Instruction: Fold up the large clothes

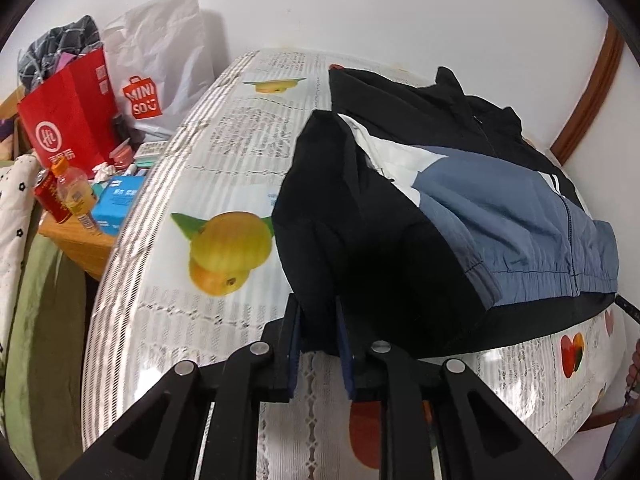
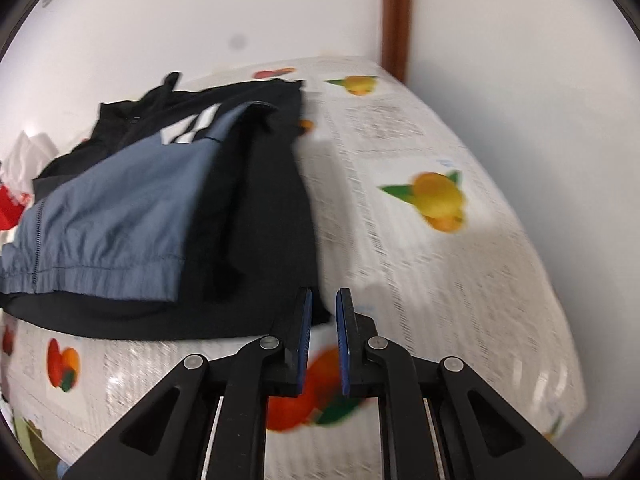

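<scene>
A black, blue and white zip jacket lies on a table with a fruit-print cloth. Its left side and sleeve are folded in over the front. My left gripper has its fingers narrowly apart around the black near-left edge of the jacket, with cloth between the pads. In the right wrist view the jacket lies left of centre with its right side folded in. My right gripper is open a little and empty, just off the jacket's near right corner, above the cloth.
Left of the table stands a wooden side table with a red bag, a white Miniso bag, bottles, a can and a blue box. A white wall and brown door frame lie behind.
</scene>
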The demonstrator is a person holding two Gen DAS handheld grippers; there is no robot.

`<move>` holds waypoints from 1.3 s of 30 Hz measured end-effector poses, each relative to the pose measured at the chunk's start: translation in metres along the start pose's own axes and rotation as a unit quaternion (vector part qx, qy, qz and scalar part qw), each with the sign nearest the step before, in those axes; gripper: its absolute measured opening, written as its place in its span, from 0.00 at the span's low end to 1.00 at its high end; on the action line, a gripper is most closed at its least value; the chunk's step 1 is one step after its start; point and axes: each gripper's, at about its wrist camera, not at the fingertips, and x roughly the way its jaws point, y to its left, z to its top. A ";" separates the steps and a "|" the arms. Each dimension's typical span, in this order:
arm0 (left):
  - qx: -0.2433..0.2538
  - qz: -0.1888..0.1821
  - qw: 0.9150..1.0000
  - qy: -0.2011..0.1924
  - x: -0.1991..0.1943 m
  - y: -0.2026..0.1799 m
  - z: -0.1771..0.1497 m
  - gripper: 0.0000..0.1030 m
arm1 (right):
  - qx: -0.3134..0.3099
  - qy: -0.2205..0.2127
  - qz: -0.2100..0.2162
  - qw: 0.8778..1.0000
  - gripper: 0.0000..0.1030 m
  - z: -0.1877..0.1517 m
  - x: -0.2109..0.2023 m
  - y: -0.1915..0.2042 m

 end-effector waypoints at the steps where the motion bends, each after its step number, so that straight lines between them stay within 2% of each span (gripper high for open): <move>1: -0.005 -0.001 1.000 0.001 -0.002 0.001 0.000 0.17 | 0.001 -0.002 -0.008 1.000 0.10 0.000 -0.002 -0.002; 5: -0.015 -0.002 1.000 -0.003 -0.011 0.001 0.003 0.19 | 0.002 -0.036 0.008 0.999 0.10 0.006 -0.023 -0.002; 8: -0.026 -0.018 0.999 -0.023 -0.025 0.000 0.006 0.36 | -0.015 -0.059 0.032 0.998 0.17 0.015 -0.033 0.013; 9: -0.026 -0.023 0.999 -0.031 -0.030 -0.001 0.008 0.41 | -0.021 -0.063 0.046 0.997 0.24 0.019 -0.034 0.019; 10: -0.025 -0.026 0.999 -0.036 -0.033 -0.003 0.009 0.42 | -0.024 -0.065 0.061 0.996 0.33 0.023 -0.034 0.025; 11: -0.024 -0.031 0.998 -0.040 -0.036 -0.006 0.010 0.42 | -0.025 -0.066 0.073 0.995 0.35 0.027 -0.032 0.030; 16: -0.018 -0.063 0.997 -0.037 -0.032 -0.022 0.018 0.44 | -0.022 -0.048 0.102 0.993 0.38 0.032 -0.014 0.055; 19: -0.015 -0.074 0.997 -0.024 -0.020 -0.031 0.022 0.45 | -0.014 -0.045 0.106 0.993 0.46 0.032 -0.004 0.062; 22: -0.022 -0.087 0.996 -0.004 -0.003 -0.034 0.026 0.46 | -0.006 -0.037 0.099 0.994 0.48 0.034 0.006 0.067; 27: -0.022 -0.093 0.995 0.026 0.022 -0.036 0.024 0.49 | 0.000 -0.023 0.090 0.996 0.48 0.036 0.024 0.072; 30: -0.024 -0.096 0.995 0.026 0.025 -0.035 0.023 0.50 | -0.003 -0.019 0.086 0.996 0.48 0.035 0.030 0.074; 32: -0.018 -0.093 0.995 0.023 0.024 -0.037 0.023 0.48 | -0.015 -0.019 0.078 0.997 0.44 0.037 0.032 0.079; 34: -0.008 -0.099 0.995 0.020 0.021 -0.040 0.023 0.31 | -0.031 -0.026 0.070 0.997 0.26 0.038 0.029 0.083; 36: 0.002 -0.099 0.995 0.013 0.016 -0.044 0.026 0.22 | -0.038 -0.035 0.082 0.995 0.15 0.039 0.024 0.084; 37: 0.009 -0.097 0.995 0.005 0.012 -0.047 0.028 0.18 | -0.039 -0.043 0.091 0.994 0.13 0.041 0.020 0.084; 39: 0.016 -0.096 0.995 -0.009 0.006 -0.051 0.034 0.16 | -0.040 -0.055 0.096 0.993 0.12 0.044 0.013 0.085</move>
